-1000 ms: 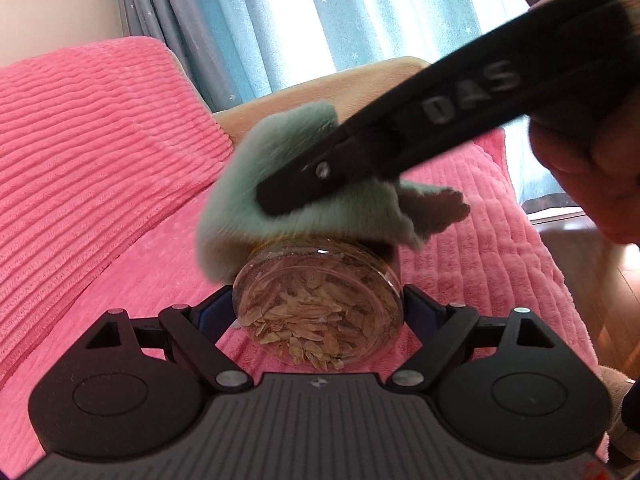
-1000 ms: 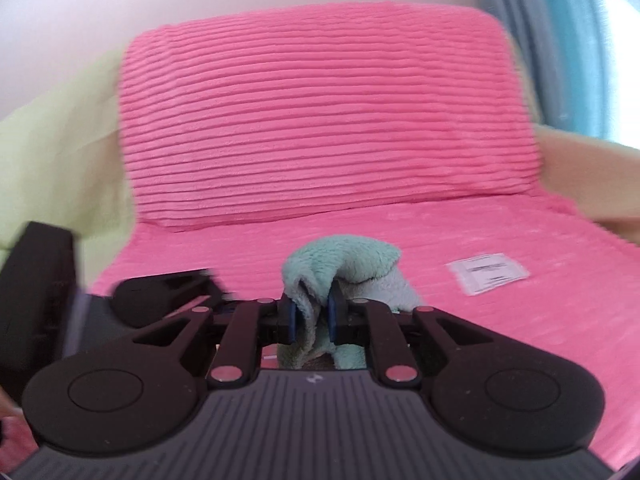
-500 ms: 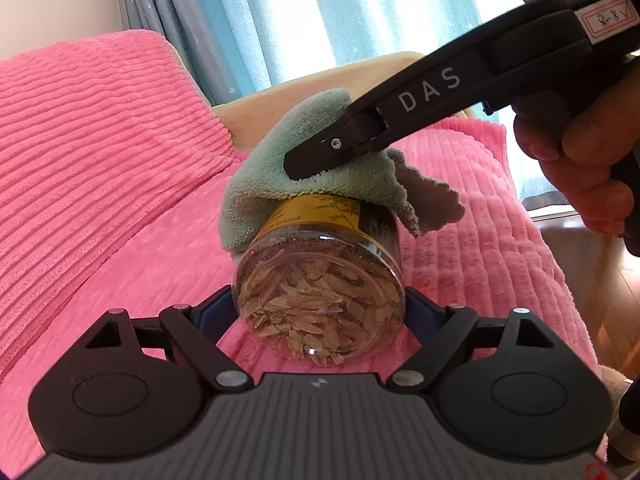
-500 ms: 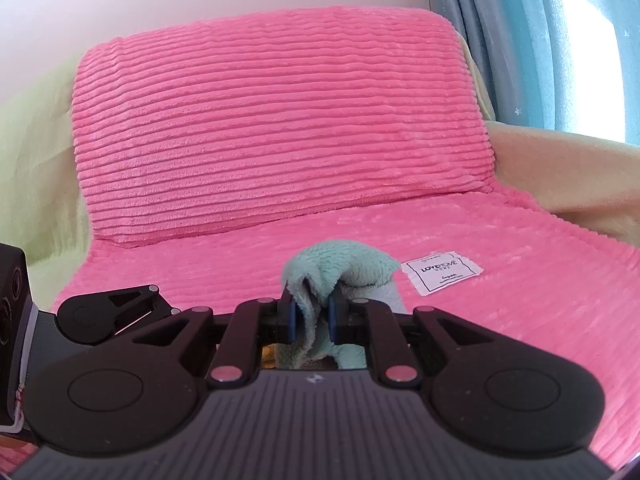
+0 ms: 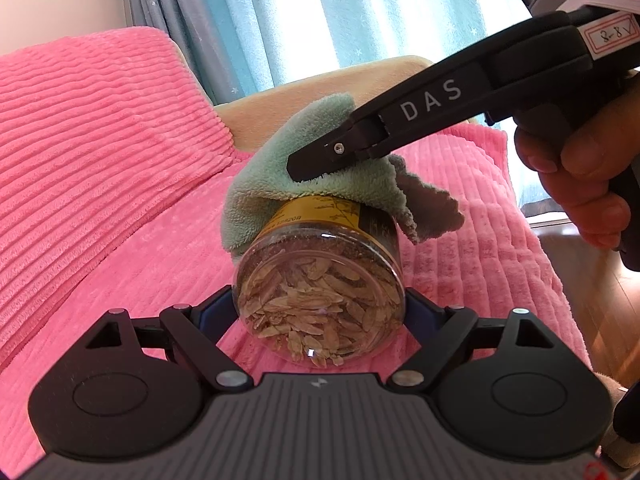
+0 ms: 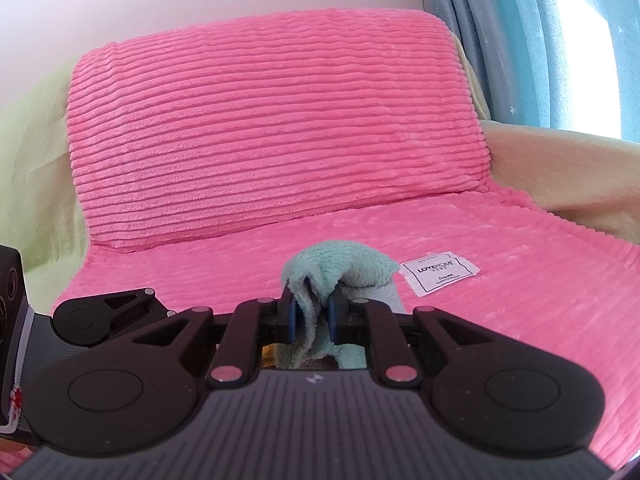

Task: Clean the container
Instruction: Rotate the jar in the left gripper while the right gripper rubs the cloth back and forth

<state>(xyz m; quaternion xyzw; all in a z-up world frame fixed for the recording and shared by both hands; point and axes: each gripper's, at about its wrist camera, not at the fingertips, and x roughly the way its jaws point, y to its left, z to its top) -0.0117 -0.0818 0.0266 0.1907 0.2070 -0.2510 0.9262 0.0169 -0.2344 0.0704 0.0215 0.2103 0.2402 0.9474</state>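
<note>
Left gripper (image 5: 320,312) clamps a clear jar (image 5: 320,300) of dried flakes, held sideways above the pink sofa cover (image 5: 120,200). Right gripper (image 6: 311,314) pinches a green cloth (image 5: 320,172) draped over the jar's top.

Plush cloth, clear plastic, matt black tools

The jar (image 5: 320,300) is glossy clear plastic; the cloth (image 5: 276,176) fluffy green microfibre; the sofa cover (image 6: 280,120) ribbed pink plush; the right tool (image 6: 310,316) matt black plastic.

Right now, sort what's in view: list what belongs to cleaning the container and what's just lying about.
Belongs to the job:
- jar, clamped in the left gripper
- green cloth, pinched in the right gripper, draped over the jar

Just lying about:
- pink sofa cover
- white fabric label
- blue curtain
</note>
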